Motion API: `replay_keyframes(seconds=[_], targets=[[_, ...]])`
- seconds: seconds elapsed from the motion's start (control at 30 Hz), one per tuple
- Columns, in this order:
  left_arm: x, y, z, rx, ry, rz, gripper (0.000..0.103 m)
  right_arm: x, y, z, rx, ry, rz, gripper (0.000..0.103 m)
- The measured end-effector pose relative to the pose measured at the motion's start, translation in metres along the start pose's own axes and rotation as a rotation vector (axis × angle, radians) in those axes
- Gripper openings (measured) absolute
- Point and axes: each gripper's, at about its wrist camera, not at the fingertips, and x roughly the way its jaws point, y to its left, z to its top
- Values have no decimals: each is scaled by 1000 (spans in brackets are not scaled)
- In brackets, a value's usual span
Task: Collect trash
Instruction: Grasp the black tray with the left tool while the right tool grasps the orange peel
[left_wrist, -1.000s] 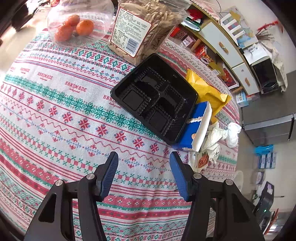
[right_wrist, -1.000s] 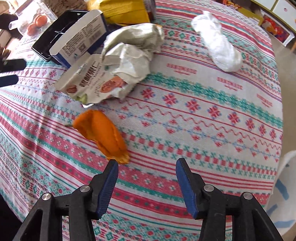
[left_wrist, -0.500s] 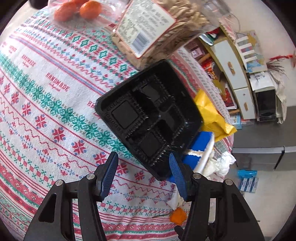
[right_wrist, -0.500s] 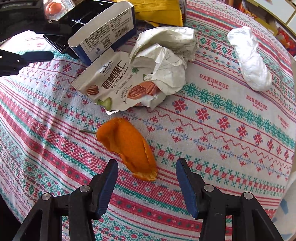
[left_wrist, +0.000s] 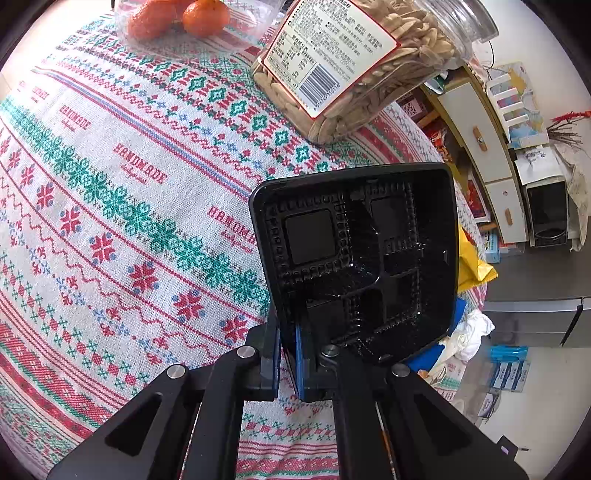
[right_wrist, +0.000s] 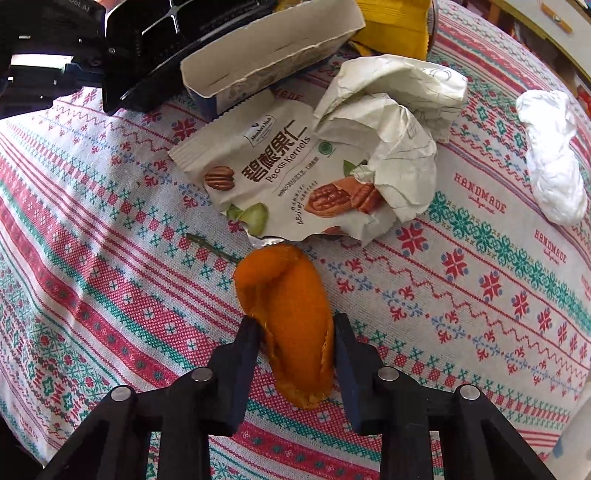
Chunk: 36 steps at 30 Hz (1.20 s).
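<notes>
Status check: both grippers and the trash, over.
Left gripper shut on black tray rim, tray tilted up. Right gripper just been closing around orange peel, pads at its sides. Nut wrapper just beyond; nothing blocking.

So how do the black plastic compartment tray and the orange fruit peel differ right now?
The black plastic compartment tray is tipped up off the cloth, its rim pinched by the shut left gripper; the orange fruit peel lies flat between the right gripper's closing fingers. The tray is rigid and large; the peel is small and curled. Both are trash.
</notes>
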Motion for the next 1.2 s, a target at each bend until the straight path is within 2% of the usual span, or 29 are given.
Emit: replay_keyframes(seconds=[0.13,0.27,0.43,0.67,0.83,1.03,1.2], targets=[[-7,-1,-8,39,0,45,6,0,3,1,4,1,6,25],[-13,-3,-18,100,-4,101,6,0,6,-2,9,-2,9,22],[-18,3,-28,137,-8,131,6,-1,8,-10,20,-8,2,18],[-35,11,-43,181,-21,120,5,-23,7,-21,40,-55,11,16],[-55,24,-47,197,-30,112,3,-36,-7,-25,83,-86,22,15],[-77,31,-64,244,-38,113,3,-51,-23,-40,104,-105,35,15],[-95,30,-85,268,-52,91,3,-63,-34,-51,121,-128,11,15]])
